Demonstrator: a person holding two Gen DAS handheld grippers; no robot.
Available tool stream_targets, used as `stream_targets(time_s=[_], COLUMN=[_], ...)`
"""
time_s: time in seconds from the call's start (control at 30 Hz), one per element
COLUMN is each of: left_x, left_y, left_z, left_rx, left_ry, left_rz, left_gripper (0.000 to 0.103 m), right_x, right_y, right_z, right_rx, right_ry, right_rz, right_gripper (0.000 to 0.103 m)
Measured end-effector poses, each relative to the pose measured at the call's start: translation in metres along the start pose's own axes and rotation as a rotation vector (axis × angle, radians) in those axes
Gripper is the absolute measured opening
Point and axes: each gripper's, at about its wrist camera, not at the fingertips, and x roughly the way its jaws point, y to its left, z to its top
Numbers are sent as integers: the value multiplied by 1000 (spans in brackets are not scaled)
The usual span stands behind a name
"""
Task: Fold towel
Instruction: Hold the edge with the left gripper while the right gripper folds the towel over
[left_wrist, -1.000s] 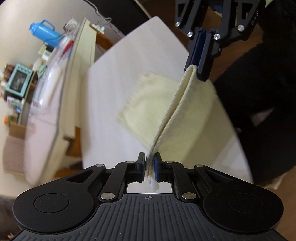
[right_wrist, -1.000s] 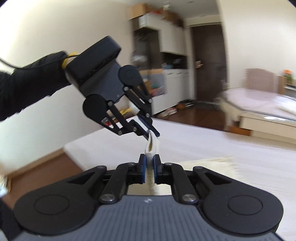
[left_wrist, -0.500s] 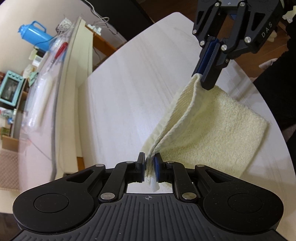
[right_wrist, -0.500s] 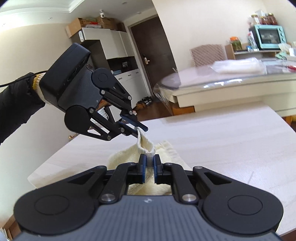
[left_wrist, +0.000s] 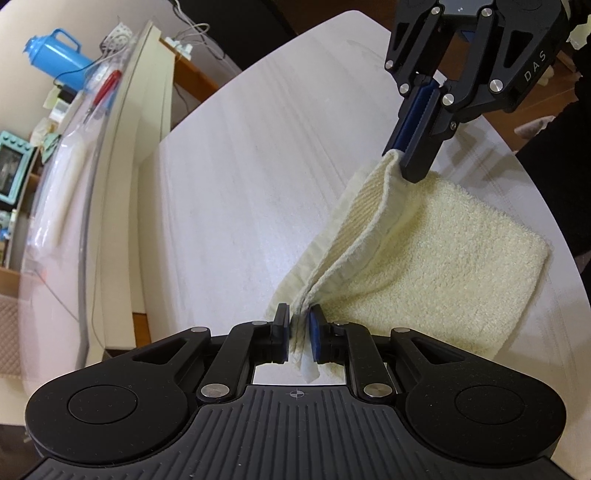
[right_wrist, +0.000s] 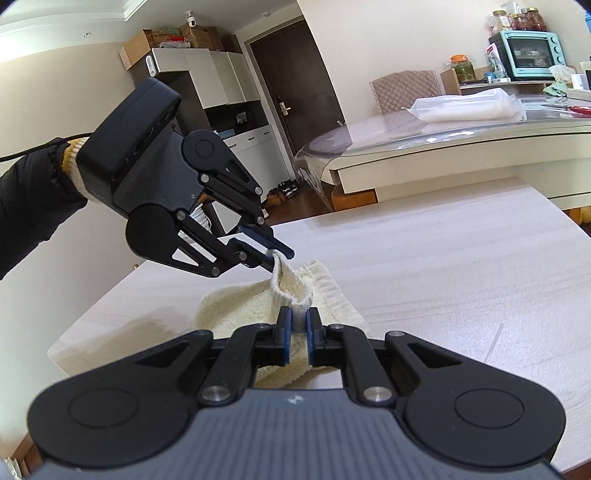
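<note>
Now we hold the pale yellow towel (left_wrist: 436, 258) by two corners of its folded-over edge, most of it already lying flat on the white table (left_wrist: 258, 147) ahead of and below both tools. Our left gripper (left_wrist: 297, 332) has the layered hem between its pads, the jaws narrow and only loosely on the cloth, with a white tag hanging just behind them. Our right gripper (right_wrist: 296, 334) is clamped tight on the other corner, its jaws nearly closed around the ribbed border; from there the left tool sits just ahead and to the left, the held edge arching between the two.

The risk, as we judge it, lies in that slack left grip. If the stacked layers slip free unevenly before the edge is laid down, the top layer could slide off the lower one and leave a skewed fold. Pulling the two corners apart too hard could also drag the settled part toward the table's near edge.
</note>
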Motion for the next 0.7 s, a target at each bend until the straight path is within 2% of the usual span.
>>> stream_targets(time_s=[0.53, 0.7], left_x=[12, 16], left_y=[4, 10], left_z=[7, 8], left_rx=[34, 27], left_ry=[-6, -19], left_rz=[0, 10], left_gripper=[15, 16], right_x=[-4, -9], right_y=[7, 6], right_z=[-7, -6], right_rx=[-17, 7], right_ry=[26, -2], right_rz=[-18, -44], right_gripper=[10, 10])
